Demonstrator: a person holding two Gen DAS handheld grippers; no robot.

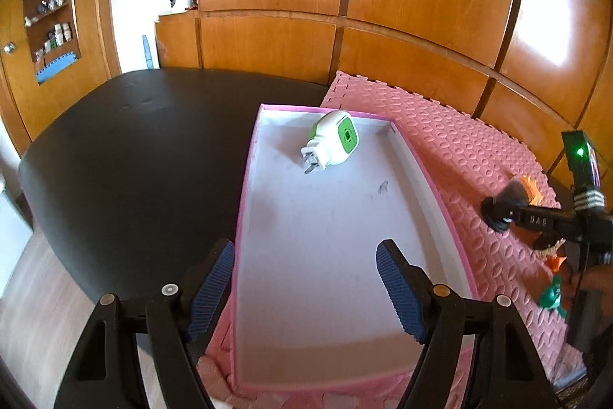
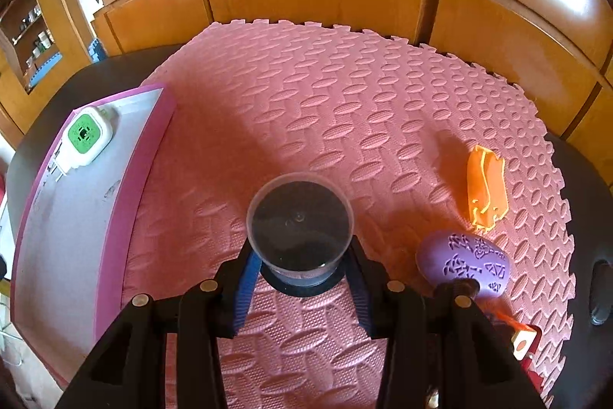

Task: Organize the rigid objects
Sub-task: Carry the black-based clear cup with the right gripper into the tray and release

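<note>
A pink-rimmed white box (image 1: 440, 186) lies on the pink foam mat; it also shows at the left of the right wrist view (image 2: 134, 171). A white and green plug adapter (image 1: 334, 138) lies at its far end, also seen from the right (image 2: 85, 137). My left gripper (image 1: 306, 290) is open and empty above the box's near end. My right gripper (image 2: 300, 278) is shut on a clear plastic cup with a black base (image 2: 299, 229), held just above the mat. The left wrist view shows that gripper and cup (image 1: 505, 206) to the right of the box.
An orange plastic piece (image 2: 486, 188) and a purple patterned egg-shaped object (image 2: 465, 265) lie on the pink mat (image 2: 345, 102) at right. A green toy (image 1: 551, 296) lies near the mat's right side. The dark table (image 1: 134, 148) extends left. Wooden panels stand behind.
</note>
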